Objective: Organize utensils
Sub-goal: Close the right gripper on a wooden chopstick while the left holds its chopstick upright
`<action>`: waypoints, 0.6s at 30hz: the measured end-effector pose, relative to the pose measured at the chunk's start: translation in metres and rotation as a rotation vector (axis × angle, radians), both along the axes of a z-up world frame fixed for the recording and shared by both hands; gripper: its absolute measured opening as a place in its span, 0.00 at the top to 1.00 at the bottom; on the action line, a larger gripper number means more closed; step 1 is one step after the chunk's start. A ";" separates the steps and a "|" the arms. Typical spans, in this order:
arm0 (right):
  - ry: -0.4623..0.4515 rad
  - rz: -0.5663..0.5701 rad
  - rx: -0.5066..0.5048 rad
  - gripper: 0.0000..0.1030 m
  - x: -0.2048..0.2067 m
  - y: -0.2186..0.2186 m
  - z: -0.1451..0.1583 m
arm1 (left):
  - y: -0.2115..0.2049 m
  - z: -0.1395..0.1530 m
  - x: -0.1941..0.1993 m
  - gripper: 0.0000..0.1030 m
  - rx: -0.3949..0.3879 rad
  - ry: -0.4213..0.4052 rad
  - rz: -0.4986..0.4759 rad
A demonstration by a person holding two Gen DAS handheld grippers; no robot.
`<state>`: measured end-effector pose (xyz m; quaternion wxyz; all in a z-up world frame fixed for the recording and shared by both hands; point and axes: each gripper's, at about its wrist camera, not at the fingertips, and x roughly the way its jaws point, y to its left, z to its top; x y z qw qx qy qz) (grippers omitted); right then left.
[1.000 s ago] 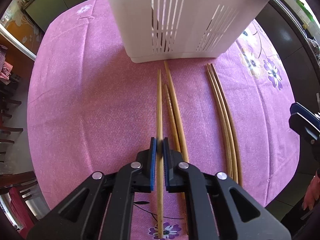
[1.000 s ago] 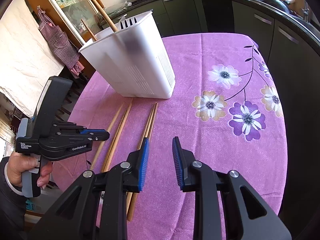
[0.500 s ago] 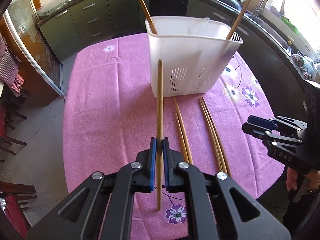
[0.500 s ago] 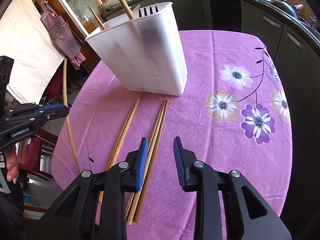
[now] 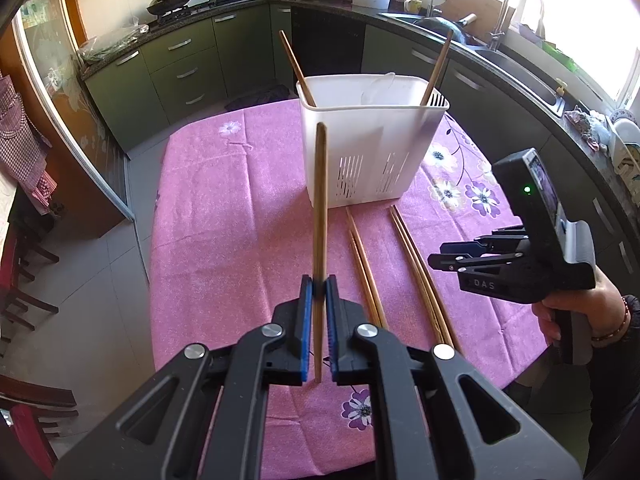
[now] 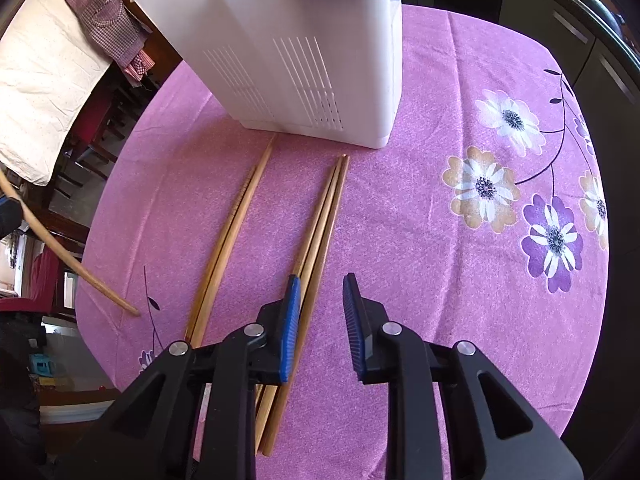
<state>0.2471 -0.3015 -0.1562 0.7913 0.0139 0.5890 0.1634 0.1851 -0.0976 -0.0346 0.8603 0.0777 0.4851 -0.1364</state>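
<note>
Left hand-held gripper [image 5: 317,292]: clamped on chopstick [image 5: 320,208], axis toward basket [image 5: 372,152] upper centre | right hand-held gripper [image 6: 320,300]: jaws just narrowing, empty, nearer chopstick bundle [image 6: 320,220] lower centre.

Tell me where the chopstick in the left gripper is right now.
In the left wrist view the chopstick is clamped in the left gripper, lifted above the tablecloth, just left of the white basket.

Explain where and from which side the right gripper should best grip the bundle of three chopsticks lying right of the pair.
Probably mid-length, from straight above. The bundle of three chopsticks lies flat on the tablecloth, so the right gripper must straddle it crosswise, closing across all three shafts.
</note>
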 end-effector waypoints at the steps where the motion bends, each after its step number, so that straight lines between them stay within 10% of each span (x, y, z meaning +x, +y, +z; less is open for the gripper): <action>1: 0.006 0.001 -0.014 0.80 0.002 0.001 -0.003 | 0.000 0.000 -0.001 0.93 -0.001 -0.001 -0.002; 18: 0.042 0.005 -0.088 0.81 0.009 0.027 -0.020 | 0.001 0.000 0.000 0.93 0.005 -0.005 -0.012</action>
